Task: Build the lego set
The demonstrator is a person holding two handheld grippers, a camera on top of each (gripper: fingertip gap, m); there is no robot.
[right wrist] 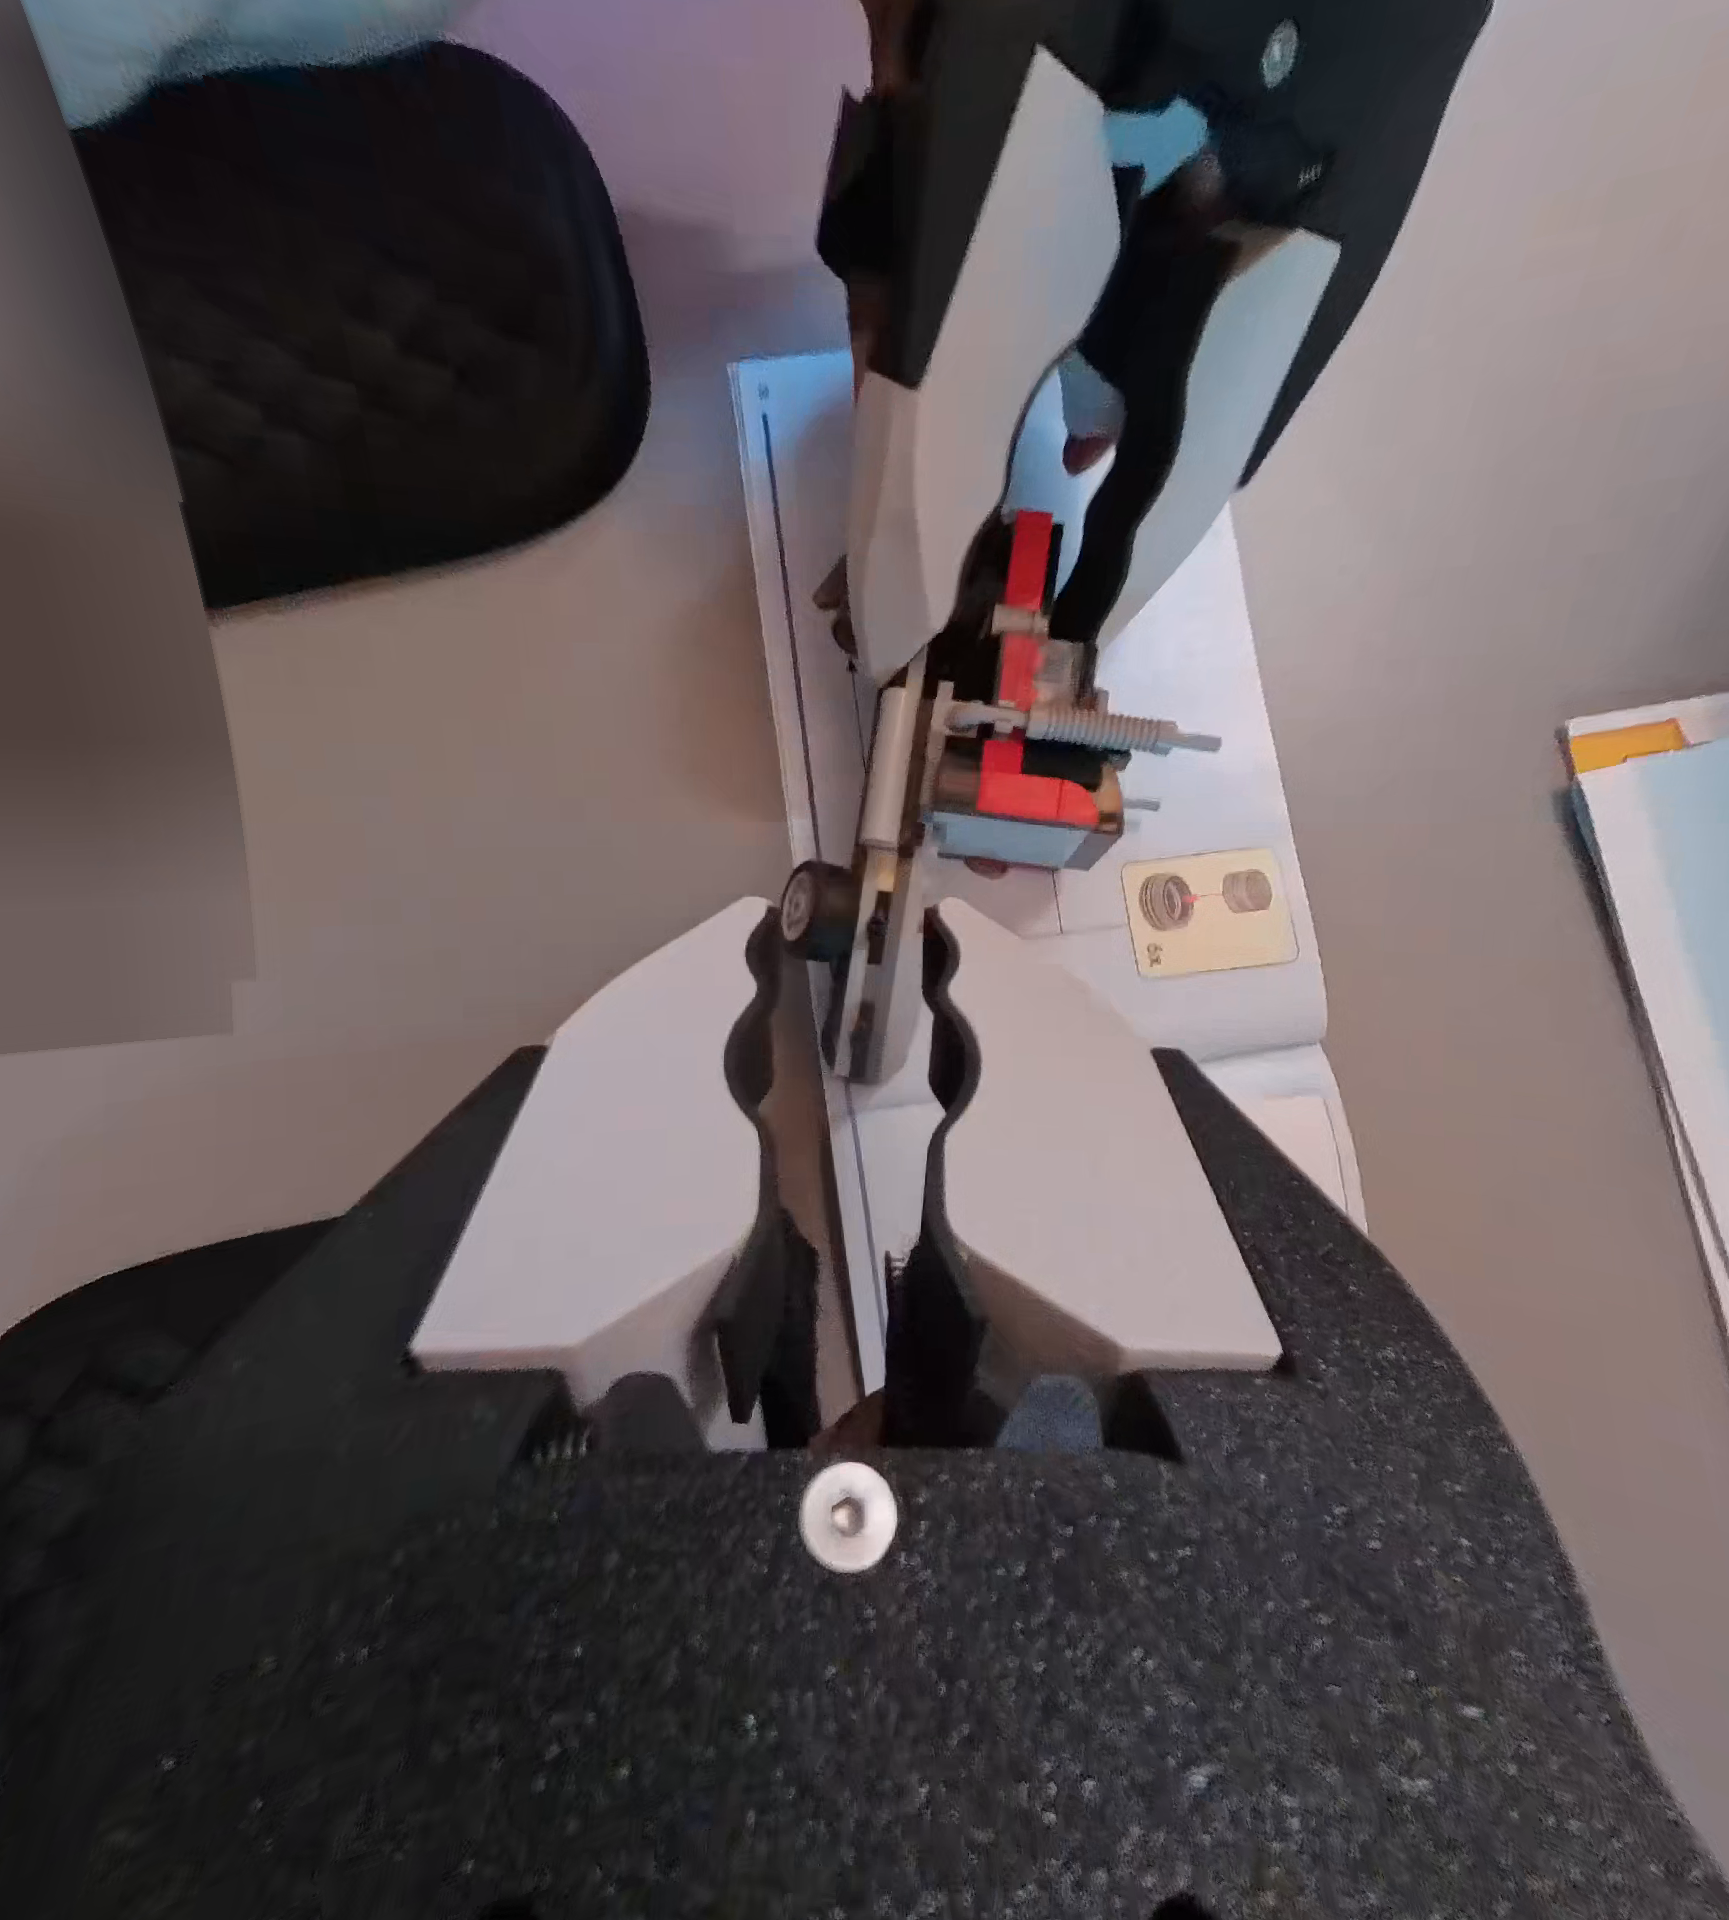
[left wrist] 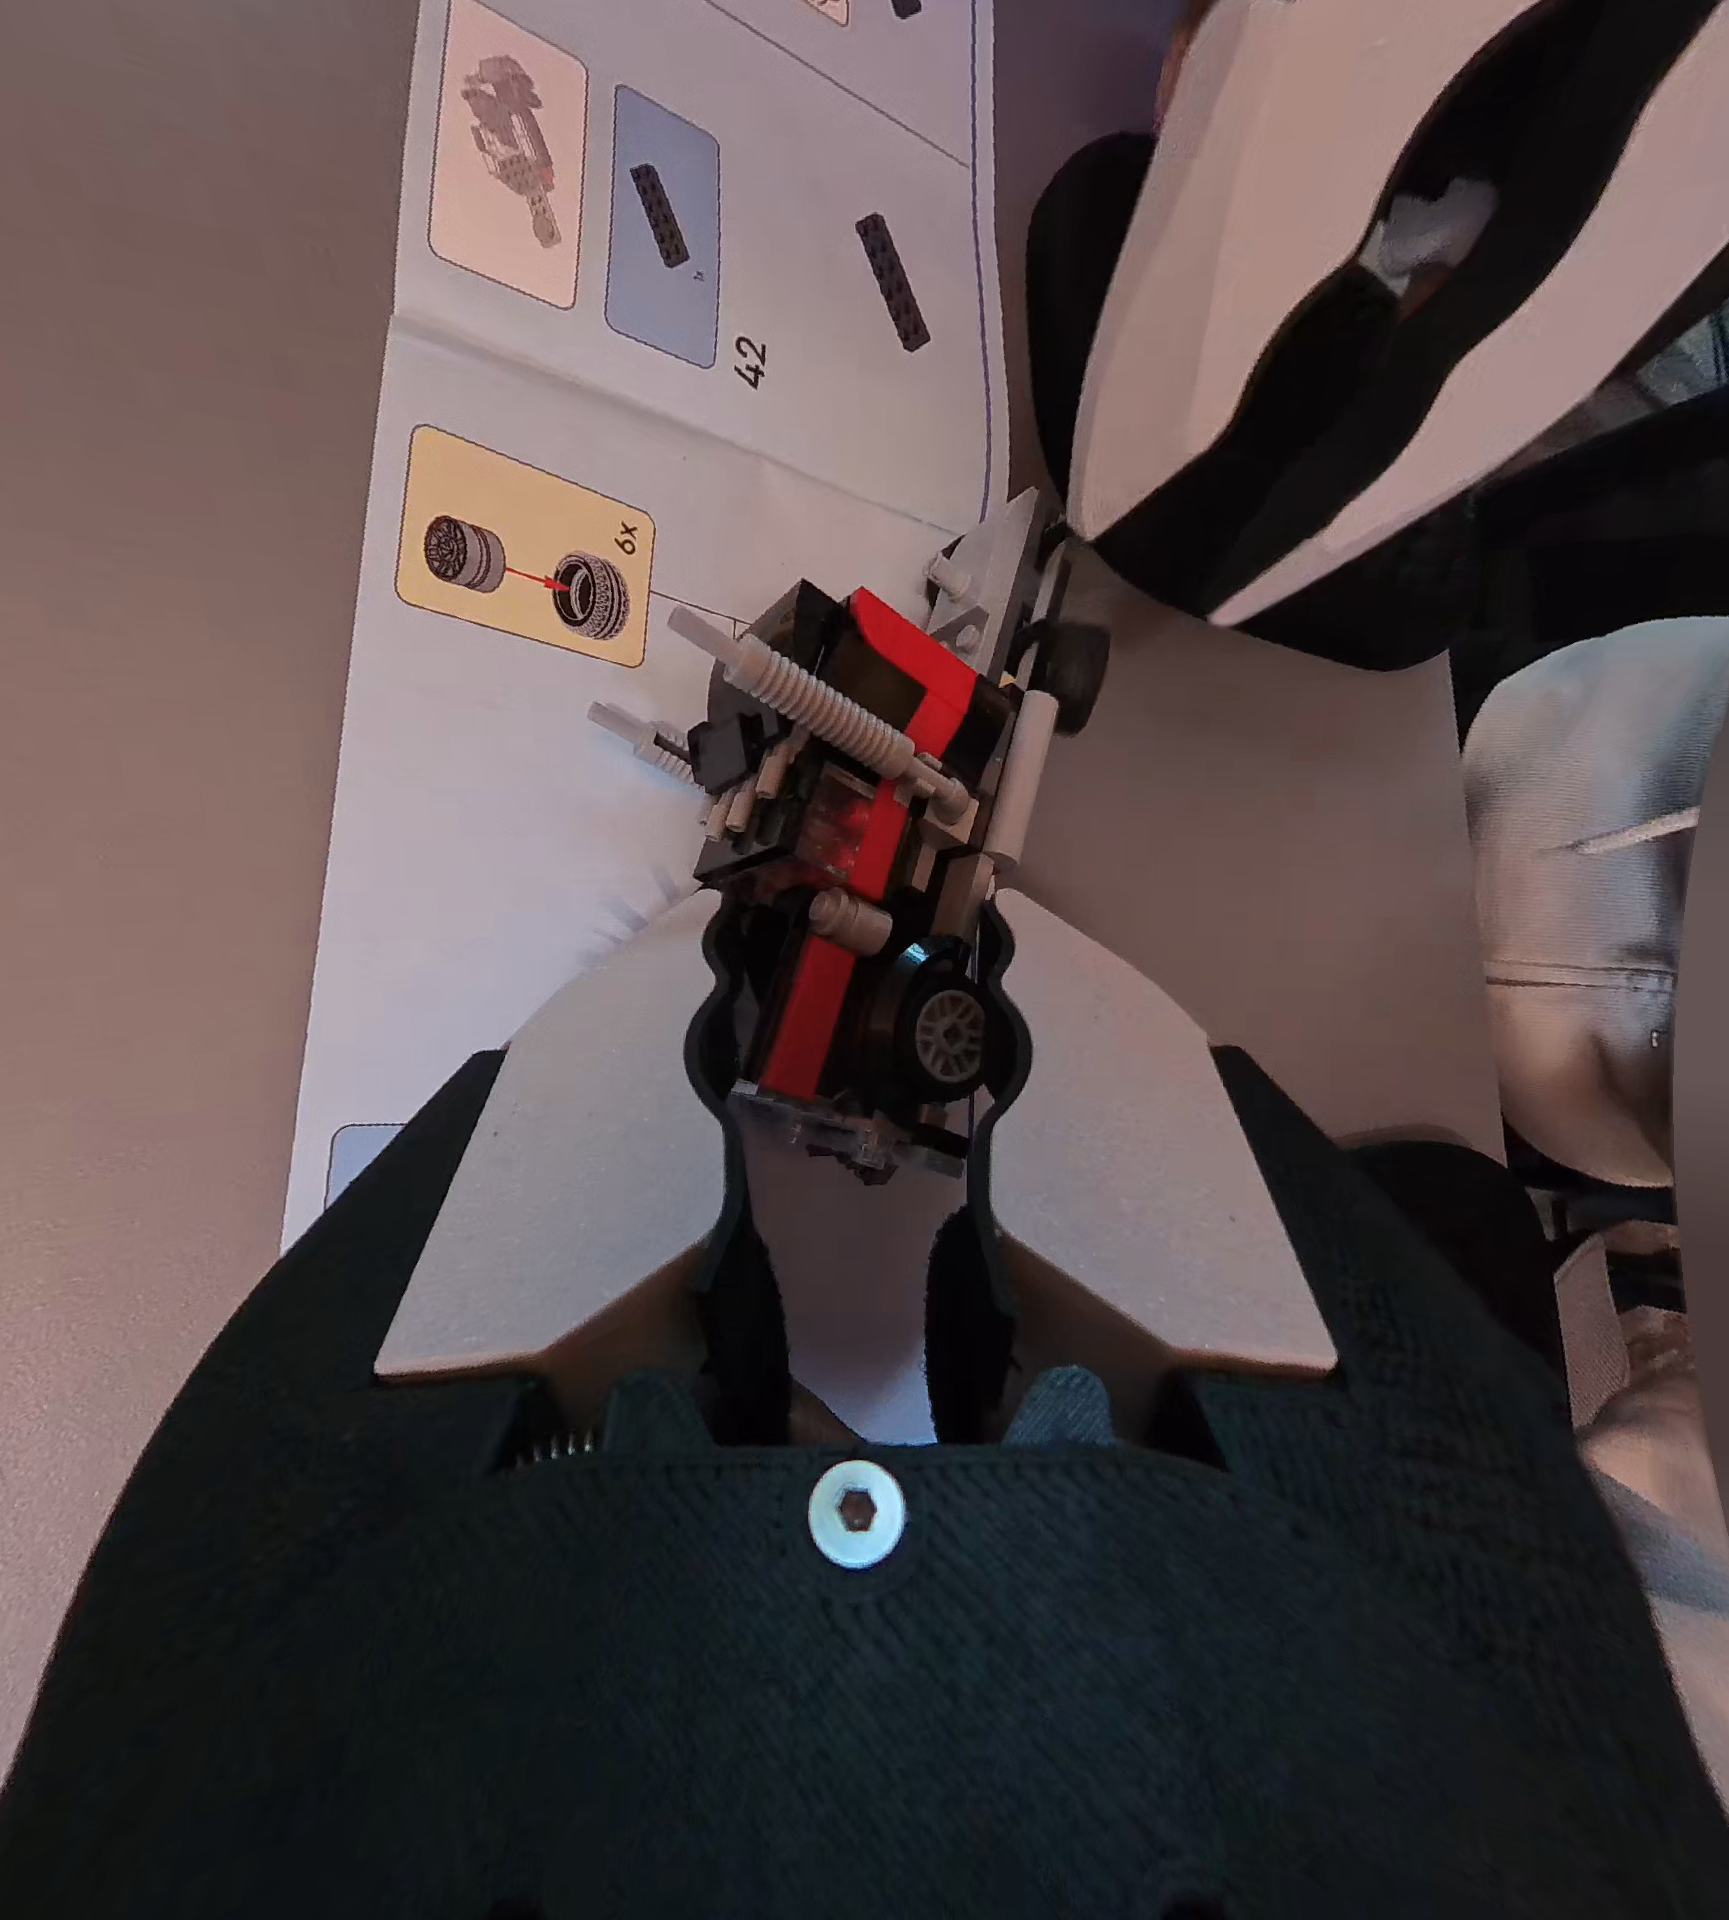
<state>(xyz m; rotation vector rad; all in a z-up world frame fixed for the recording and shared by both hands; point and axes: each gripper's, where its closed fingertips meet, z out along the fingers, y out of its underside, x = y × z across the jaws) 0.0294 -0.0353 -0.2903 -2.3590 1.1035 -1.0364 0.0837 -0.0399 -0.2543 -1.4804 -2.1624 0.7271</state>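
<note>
Lego truck [left wrist: 870, 852], clamped by left gripper [left wrist: 855, 914], right gripper [right wrist: 855, 914] at its tail

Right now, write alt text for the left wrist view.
The left gripper clamps a red-and-black Lego vehicle above an open instruction booklet on a grey table. The right gripper meets the model's far grey end.

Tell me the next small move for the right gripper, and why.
Probably close the right gripper on the grey tail of the lego truck: the tail lies between its open fingers, while the left gripper already clamps the cab end.
</note>
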